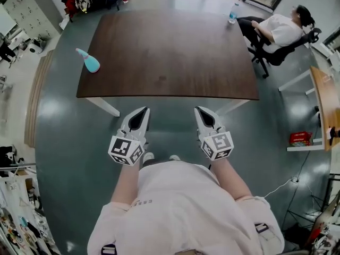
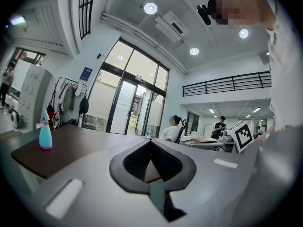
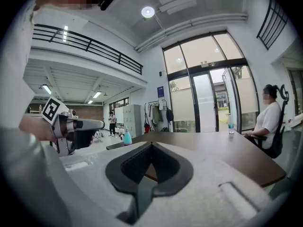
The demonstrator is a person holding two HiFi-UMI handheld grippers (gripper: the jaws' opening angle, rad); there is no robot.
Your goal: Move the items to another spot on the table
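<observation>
A teal spray bottle [image 1: 90,61] stands near the left edge of the dark brown table [image 1: 170,52]; it also shows in the left gripper view [image 2: 45,134] and, small, in the right gripper view [image 3: 127,137]. A clear water bottle [image 1: 232,14] stands at the table's far right corner. My left gripper [image 1: 142,110] and right gripper [image 1: 201,110] hang side by side just short of the table's near edge, above the floor. Both are shut with nothing between their jaws, as the left gripper view [image 2: 151,141] and right gripper view [image 3: 151,144] show.
A person sits in a black office chair [image 1: 281,31] by the table's far right corner. A wooden desk [image 1: 324,105] and a red item [image 1: 300,138] stand at the right. Lockers and clutter line the left wall. Grey floor surrounds the table.
</observation>
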